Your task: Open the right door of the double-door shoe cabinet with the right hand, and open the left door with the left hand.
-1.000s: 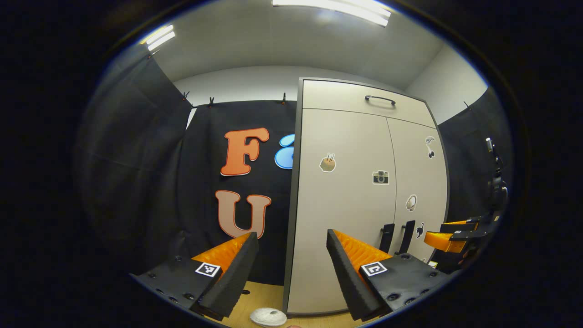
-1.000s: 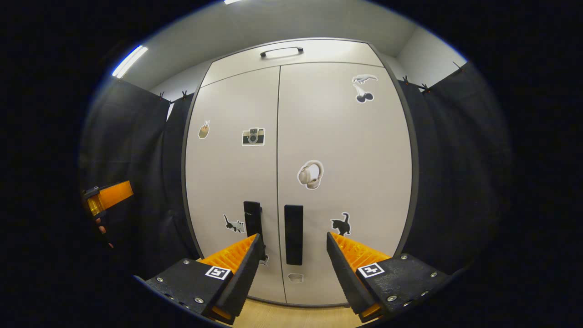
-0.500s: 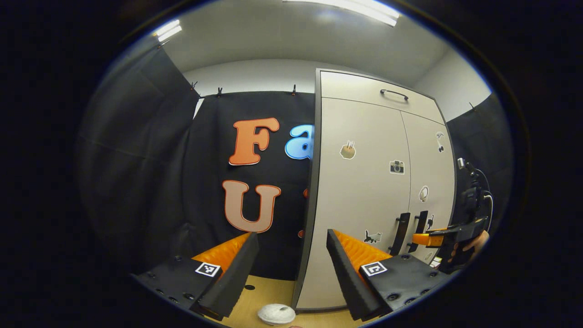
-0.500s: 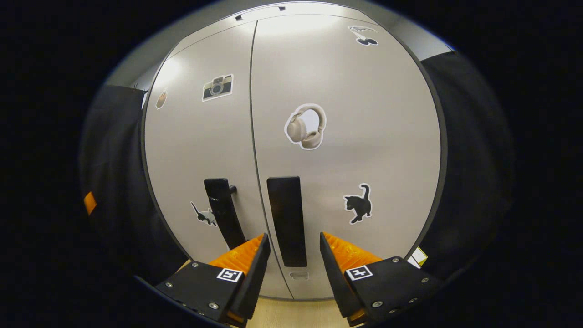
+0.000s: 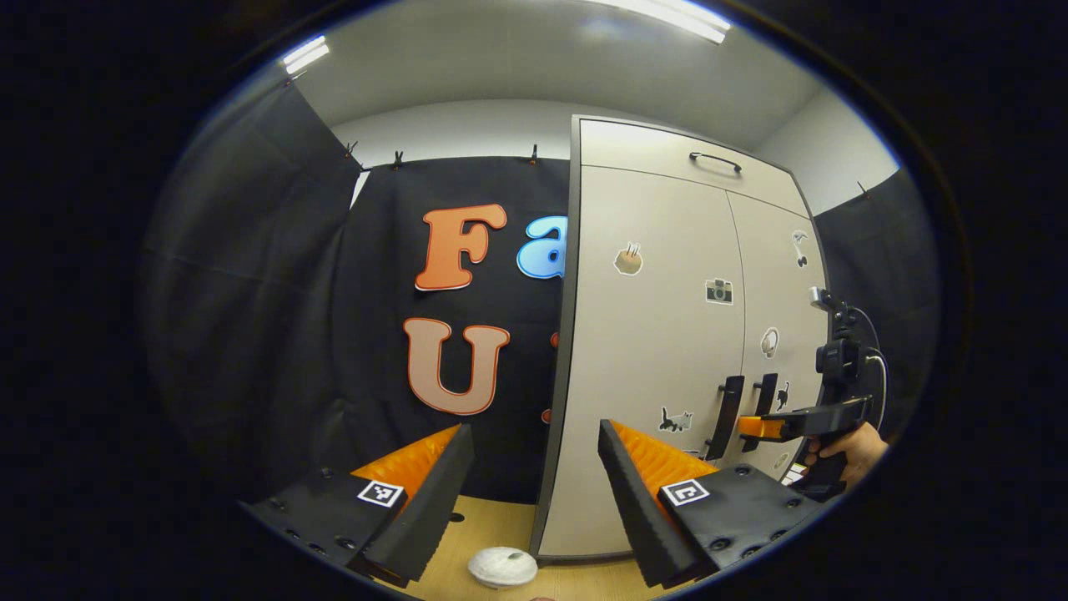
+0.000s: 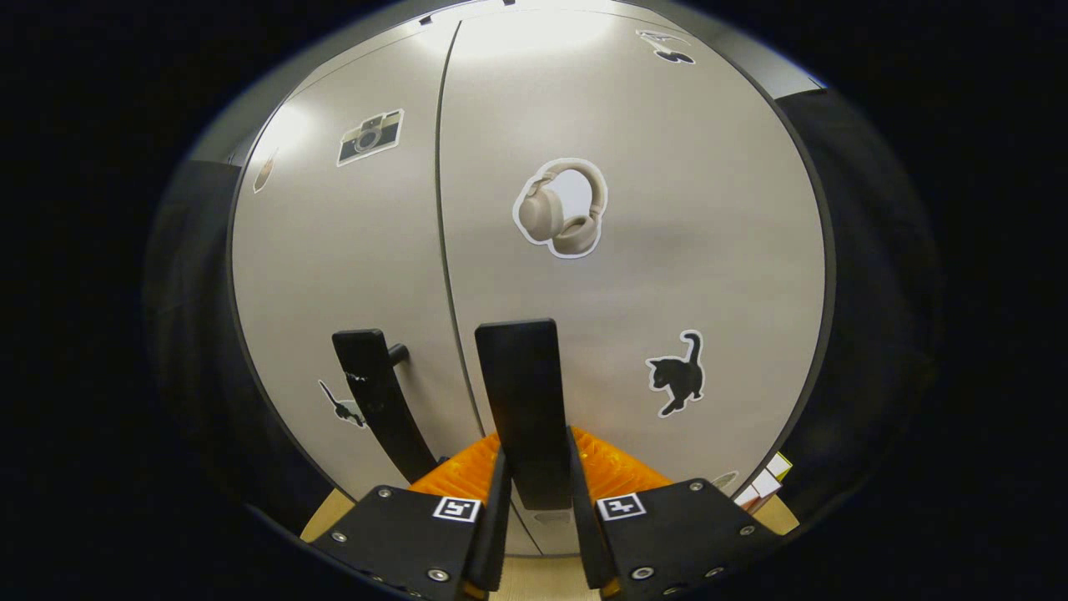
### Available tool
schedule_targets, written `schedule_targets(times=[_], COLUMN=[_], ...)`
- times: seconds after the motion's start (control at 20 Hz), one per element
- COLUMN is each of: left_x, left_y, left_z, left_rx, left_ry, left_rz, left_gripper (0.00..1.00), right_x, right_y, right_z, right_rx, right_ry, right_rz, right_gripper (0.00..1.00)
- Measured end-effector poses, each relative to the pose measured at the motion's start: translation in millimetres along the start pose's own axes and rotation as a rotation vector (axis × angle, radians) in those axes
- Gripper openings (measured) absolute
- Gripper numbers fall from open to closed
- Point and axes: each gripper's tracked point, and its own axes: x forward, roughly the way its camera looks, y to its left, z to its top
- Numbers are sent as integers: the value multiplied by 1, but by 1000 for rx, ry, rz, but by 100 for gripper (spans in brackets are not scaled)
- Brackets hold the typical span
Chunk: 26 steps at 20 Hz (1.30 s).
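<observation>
Right gripper view: the right claw (image 6: 534, 534) pinches the black handle (image 6: 526, 409) of the right door (image 6: 667, 250), fingers pressed on both its sides; half a second ago they stood spread before it. The left door (image 6: 334, 275) and its handle (image 6: 380, 401) sit alongside, both doors closed. Left gripper view: the left claw (image 5: 534, 492) hangs spread, well apart from the shoe cabinet (image 5: 651, 351); a hand (image 5: 847, 451) holds the other gripper at the handles; a white round object (image 5: 502, 568) lies on the floor (image 5: 492, 522).
</observation>
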Motion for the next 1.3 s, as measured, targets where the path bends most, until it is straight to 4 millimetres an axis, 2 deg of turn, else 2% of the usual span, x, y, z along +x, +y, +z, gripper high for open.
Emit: schedule_targets(times=[0.15,0.3,0.5,0.8,1.3], left_x=[-6,-12,-18,-22,-16], left_y=[-10,-18,-36,-66,-134], left_z=[-6,0,8,8,9], left_rx=[18,32,34,27,36], left_ry=[17,7,-6,-6,-6], left_rz=[-2,-4,-14,-31,-116], left_gripper=[96,96,96,95,96], right_x=[-2,-6,-15,-35,-62], right_y=[-1,-1,1,-2,-13], right_z=[0,-1,-1,-2,-2], right_rx=[-12,2,-6,-13,-8], right_ry=[-27,-17,-13,-10,-4], right_rz=[-6,30,64,132,178], right_gripper=[28,21,21,21,21])
